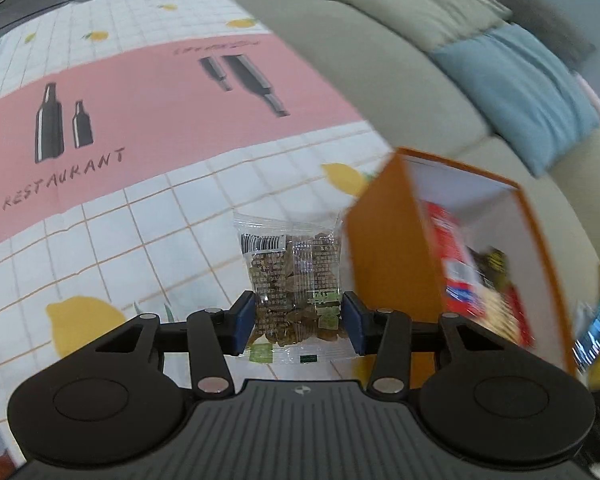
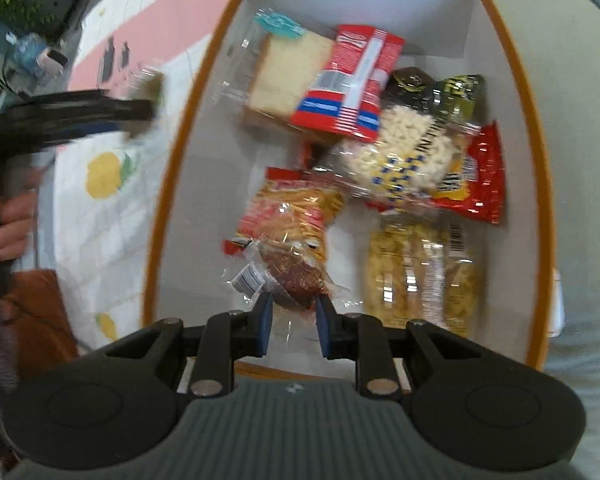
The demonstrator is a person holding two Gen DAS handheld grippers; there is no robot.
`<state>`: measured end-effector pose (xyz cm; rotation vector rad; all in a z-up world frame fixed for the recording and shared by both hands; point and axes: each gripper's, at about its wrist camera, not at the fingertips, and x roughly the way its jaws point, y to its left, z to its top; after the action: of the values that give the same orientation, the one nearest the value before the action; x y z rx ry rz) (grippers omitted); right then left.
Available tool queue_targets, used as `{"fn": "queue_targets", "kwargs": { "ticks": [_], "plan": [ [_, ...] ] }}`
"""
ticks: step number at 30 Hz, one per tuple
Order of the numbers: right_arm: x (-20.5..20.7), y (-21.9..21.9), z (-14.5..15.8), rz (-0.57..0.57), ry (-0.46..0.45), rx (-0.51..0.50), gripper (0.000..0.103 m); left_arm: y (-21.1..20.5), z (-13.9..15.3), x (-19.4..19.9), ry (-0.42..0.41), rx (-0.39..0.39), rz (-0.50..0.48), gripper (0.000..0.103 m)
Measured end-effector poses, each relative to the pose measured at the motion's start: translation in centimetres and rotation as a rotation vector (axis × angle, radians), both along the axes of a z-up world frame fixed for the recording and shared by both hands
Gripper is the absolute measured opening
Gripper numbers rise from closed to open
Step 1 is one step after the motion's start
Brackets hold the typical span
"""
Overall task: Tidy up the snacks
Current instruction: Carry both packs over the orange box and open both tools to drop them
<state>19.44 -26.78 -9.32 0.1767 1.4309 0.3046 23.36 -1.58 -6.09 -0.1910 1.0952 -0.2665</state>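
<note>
My left gripper [image 1: 299, 322] is shut on a clear packet of brown dried fruit [image 1: 294, 284] and holds it above the tablecloth, just left of the orange box [image 1: 384, 248]. My right gripper [image 2: 293, 322] is over the near end of the orange box [image 2: 172, 184] and is shut on a clear-wrapped dark brown snack [image 2: 296, 276]. The box holds several snacks: a sponge cake slice [image 2: 288, 72], a red packet [image 2: 352, 84], a popcorn-like bag [image 2: 400, 156], a yellow noodle-like pack [image 2: 416, 276]. The left gripper shows blurred at the left of the right wrist view [image 2: 80, 116].
A tablecloth [image 1: 140, 128] with a pink band, bottle prints and lemons covers the table. A grey-green sofa [image 1: 380, 60] with a blue cushion [image 1: 520, 88] lies behind the box. A hand [image 2: 8, 224] grips the left tool's handle.
</note>
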Motion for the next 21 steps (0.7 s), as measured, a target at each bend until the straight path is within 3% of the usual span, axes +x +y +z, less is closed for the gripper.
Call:
{"fn": "queue_targets", "kwargs": {
  "ticks": [4, 8, 17, 21],
  "plan": [
    [0.4, -1.4, -0.6, -0.002, 0.052, 0.014, 0.021, -1.7, 3.9, -2.7, -0.01, -0.047, -0.098, 0.053],
    [0.1, -2.3, -0.6, 0.018, 0.057, -0.021, 0.021, -4.4, 5.8, -4.2, 0.013, -0.087, -0.209, 0.053],
    [0.3, -3.2, -2.2, 0.042, 0.102, 0.014, 0.019, -12.1, 4.1, -5.1, 0.082, 0.068, -0.413, 0.053],
    [0.2, -4.0, -3.0, 0.004, 0.114, 0.051, 0.027, -14.3, 3.8, -5.4, 0.078, 0.147, -0.474, 0.053]
  ]
}}
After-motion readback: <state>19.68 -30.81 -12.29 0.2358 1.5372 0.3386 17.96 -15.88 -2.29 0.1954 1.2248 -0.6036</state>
